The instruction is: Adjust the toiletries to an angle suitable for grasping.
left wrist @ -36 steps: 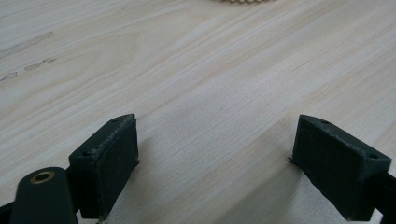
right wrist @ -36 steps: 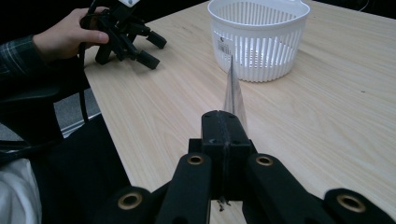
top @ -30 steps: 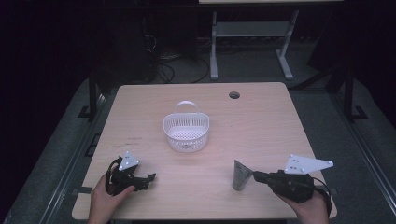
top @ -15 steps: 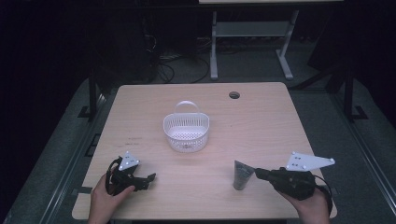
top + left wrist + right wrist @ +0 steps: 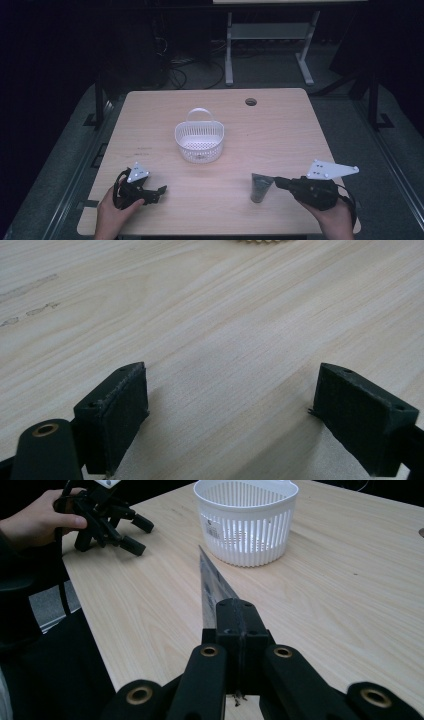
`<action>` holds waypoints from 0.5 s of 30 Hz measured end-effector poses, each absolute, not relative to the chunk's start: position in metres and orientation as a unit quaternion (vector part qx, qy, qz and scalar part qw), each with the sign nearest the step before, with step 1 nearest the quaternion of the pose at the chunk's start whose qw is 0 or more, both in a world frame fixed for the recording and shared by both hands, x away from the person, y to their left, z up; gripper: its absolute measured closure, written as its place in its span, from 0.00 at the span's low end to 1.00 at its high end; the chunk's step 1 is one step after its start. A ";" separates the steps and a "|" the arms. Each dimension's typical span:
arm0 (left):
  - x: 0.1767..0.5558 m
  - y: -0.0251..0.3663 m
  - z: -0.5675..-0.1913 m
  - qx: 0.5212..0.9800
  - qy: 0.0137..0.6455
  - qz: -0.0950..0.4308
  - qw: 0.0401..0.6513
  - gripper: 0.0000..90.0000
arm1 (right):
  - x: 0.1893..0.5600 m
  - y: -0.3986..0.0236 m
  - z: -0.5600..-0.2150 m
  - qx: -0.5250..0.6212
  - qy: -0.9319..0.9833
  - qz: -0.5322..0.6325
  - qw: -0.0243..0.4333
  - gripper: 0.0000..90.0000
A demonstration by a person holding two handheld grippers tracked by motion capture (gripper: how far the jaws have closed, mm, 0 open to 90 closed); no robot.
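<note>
A grey squeeze tube (image 5: 260, 187) stands near the table's front right, its flat crimped end (image 5: 210, 587) pinched between the jaws of my right gripper (image 5: 276, 182), which is shut on it and points left. The shut jaws meet on the tube's edge in the right gripper view (image 5: 241, 612). My left gripper (image 5: 159, 192) rests on the wooden table (image 5: 280, 135) at the front left, held by a hand, its jaws wide apart with only bare wood between them (image 5: 230, 410). It lies farther off in the right gripper view (image 5: 137, 535).
A white slotted basket (image 5: 199, 142) with a handle stands mid-table, nothing visible inside it (image 5: 245, 520). A small round cable hole (image 5: 251, 102) sits near the far edge. Dark floor, a stand's legs and cables lie beyond the table.
The right gripper and the tube have edged slightly to the right. The left hand and gripper have stayed put.
</note>
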State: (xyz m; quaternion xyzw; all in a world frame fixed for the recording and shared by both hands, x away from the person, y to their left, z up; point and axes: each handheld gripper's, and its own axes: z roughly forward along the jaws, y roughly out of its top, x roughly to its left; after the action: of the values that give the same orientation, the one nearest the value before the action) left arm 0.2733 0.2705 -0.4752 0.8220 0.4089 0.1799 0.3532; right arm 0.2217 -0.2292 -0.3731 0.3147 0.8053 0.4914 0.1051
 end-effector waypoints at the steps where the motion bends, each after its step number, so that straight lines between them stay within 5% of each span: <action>1: 0.273 0.270 -0.475 0.822 0.409 0.180 0.353 0.15 | 0.222 -0.229 -0.373 0.316 0.805 0.491 0.106 1.00; 15: 0.273 0.271 -0.475 0.823 0.408 0.180 0.352 0.15 | 0.231 -0.231 -0.373 0.320 0.805 0.488 0.111 1.00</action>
State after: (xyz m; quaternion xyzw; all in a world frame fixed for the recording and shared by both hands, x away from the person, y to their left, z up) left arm 0.2734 0.2707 -0.4751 0.8228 0.4081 0.1801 0.3521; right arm 0.2313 -0.2311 -0.3728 0.3198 0.8046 0.4878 0.1113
